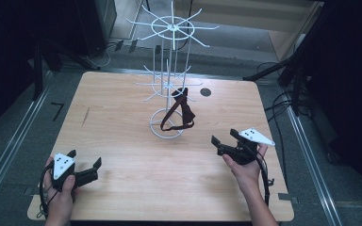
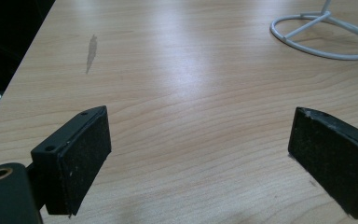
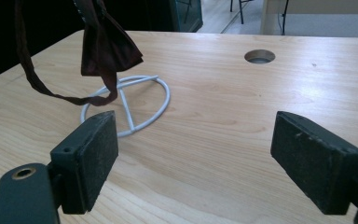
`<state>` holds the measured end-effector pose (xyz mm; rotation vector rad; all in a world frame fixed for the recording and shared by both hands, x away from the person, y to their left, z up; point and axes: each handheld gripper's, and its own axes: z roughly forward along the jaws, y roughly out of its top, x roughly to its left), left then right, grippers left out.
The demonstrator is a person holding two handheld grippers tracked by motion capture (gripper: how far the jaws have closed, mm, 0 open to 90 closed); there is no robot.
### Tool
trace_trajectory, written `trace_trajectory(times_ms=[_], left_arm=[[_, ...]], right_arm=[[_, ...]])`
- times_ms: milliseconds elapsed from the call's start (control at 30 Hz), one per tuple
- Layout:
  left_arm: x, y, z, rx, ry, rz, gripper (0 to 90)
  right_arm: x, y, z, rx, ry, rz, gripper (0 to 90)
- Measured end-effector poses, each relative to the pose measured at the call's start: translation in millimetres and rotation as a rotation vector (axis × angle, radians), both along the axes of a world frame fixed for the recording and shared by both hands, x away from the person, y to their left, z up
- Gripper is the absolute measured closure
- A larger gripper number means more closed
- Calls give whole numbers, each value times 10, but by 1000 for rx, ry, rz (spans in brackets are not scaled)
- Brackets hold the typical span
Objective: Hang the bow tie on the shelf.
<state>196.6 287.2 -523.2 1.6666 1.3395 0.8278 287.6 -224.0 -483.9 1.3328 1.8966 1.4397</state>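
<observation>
Both jaws wide, bow tie (image 3: 103, 44) beyond right gripper (image 3: 193, 154).

The room is dim around its edges, nearly black at both sides in the high view, while light from above falls on the wooden surface (image 1: 122, 141) and leaves a pale, washed-out glare across its middle in the left gripper view. Shadows are soft and faint. The pictures are a little grainy, and each near claw looks slightly soft.
</observation>
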Motion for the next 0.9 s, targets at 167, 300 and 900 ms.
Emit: trace_trajectory(times_ms=[167,300,900], left_arm=[[0,2,-1,-1,-1,1,61],[1,3,-1,-2,-2,1,61],[-1,4,-1,-4,-3,1,61]], right_arm=[[-27,-67,-30,-4,6,-17,154],[-50,-121,-49,-8,6,-27,155],[-161,-468,-94,10,16,-71,143]])
